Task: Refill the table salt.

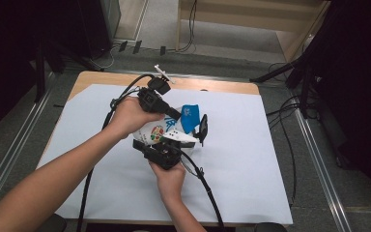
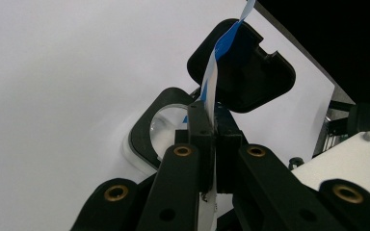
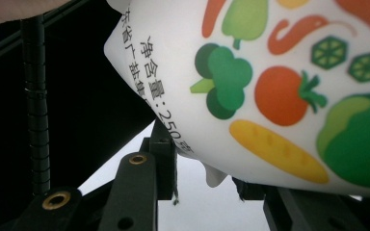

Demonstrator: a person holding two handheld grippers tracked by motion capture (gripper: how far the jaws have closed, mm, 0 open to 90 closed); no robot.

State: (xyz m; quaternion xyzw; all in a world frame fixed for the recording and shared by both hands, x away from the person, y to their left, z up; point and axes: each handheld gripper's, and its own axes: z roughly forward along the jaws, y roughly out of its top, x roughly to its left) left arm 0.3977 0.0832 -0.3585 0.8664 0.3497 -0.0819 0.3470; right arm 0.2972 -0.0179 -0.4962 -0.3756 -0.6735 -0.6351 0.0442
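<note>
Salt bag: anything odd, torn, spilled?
No spill shows. The salt bag is off the table, held between both claws: the left claw is shut on its thin blue-and-white edge, and the right claw grips the bottom. A black-rimmed lid lies beneath. Nothing looks torn.

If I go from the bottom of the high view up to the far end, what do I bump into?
Right claw → white bag with vegetable pictures → left claw → small white plastic thing at the table's far edge
</note>
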